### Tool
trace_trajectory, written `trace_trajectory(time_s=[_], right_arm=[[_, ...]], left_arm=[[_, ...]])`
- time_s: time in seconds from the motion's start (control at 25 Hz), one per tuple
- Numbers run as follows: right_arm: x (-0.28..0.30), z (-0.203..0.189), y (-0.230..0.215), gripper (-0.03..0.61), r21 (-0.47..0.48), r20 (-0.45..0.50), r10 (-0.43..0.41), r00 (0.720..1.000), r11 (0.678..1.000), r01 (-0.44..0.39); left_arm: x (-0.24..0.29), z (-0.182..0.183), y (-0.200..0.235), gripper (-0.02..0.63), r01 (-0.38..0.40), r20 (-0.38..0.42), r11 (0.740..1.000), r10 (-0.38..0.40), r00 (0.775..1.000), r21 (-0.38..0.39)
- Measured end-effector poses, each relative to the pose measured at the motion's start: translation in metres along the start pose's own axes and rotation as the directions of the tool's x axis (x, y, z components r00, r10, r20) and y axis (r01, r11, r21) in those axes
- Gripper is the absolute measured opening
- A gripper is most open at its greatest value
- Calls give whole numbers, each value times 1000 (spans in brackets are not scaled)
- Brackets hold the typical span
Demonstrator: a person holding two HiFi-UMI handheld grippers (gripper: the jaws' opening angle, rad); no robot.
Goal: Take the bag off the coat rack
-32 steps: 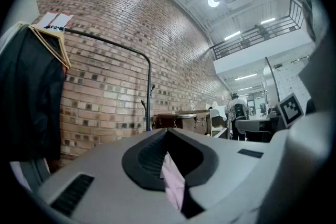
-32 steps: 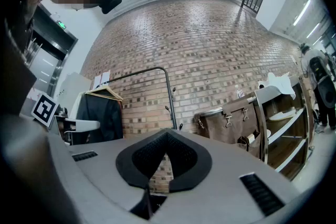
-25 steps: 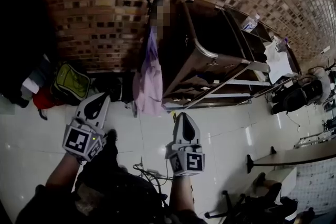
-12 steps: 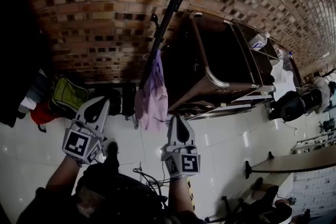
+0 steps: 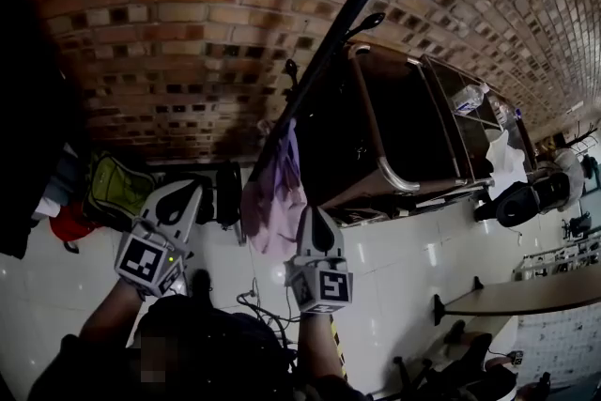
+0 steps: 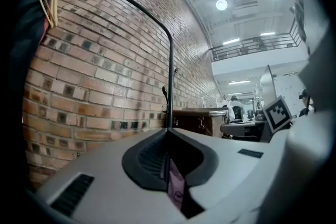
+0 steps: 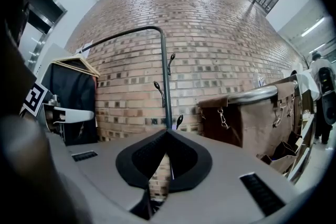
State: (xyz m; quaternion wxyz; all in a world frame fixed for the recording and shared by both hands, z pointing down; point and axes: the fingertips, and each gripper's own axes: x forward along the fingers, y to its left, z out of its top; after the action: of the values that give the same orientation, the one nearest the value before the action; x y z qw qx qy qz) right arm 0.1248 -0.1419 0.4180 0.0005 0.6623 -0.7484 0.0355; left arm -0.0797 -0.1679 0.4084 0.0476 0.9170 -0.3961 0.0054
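Observation:
A lilac cloth bag (image 5: 275, 192) hangs from a low hook on the black coat rack pole (image 5: 347, 19) in front of the brick wall. My left gripper (image 5: 183, 188) is left of the bag and short of it, jaws shut and empty. My right gripper (image 5: 316, 213) sits just right of the bag's lower edge, also shut with nothing in it. In the left gripper view a strip of the pink bag (image 6: 176, 186) shows below the closed tips (image 6: 168, 131), with the pole (image 6: 170, 86) beyond. The right gripper view has the pole (image 7: 165, 86) and its hooks straight ahead of the gripper (image 7: 167, 132).
A brown canvas cart with a metal rim (image 5: 380, 136) stands right of the rack. A green backpack (image 5: 117, 183) and dark bags lie by the wall at left. Dark clothes on hangers (image 7: 73, 97) hang further left. Cables (image 5: 258, 305) lie on the floor; a table (image 5: 507, 296) is at right.
Both grippers have come nearer to the coat rack, so pole and bag look larger and closer. The right gripper's tip now lies beside the bag. Both jaws stay shut.

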Motion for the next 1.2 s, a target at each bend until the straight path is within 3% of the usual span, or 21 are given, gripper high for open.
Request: trace_trajectory(time_s=[0.24,0.64,0.84,0.96,1.2], right_arm=[[28,-11,10,45,7,-36,2,999,1000,-1],[69,-21,-2,134,-78,-111,-4,994,997,-4],[99,-28,-11,222,-84,-132,6,991,996,-17],[116,-40,-10,242,-91,-178,31,984,995,-47],[149,-70,-20,253,-194,-270,13,963,979,-68]], left_arm=[[15,3,23,17,17,-6,1000,-17,1000,-5],[38,-7,41,17,5,-20,1000,-6,1000,-30],[59,-7,50,17,-25,-30,999,24,999,-27],[72,-8,52,17,-31,-36,999,29,999,-31],[98,-7,52,17,-24,-45,1000,23,999,-16]])
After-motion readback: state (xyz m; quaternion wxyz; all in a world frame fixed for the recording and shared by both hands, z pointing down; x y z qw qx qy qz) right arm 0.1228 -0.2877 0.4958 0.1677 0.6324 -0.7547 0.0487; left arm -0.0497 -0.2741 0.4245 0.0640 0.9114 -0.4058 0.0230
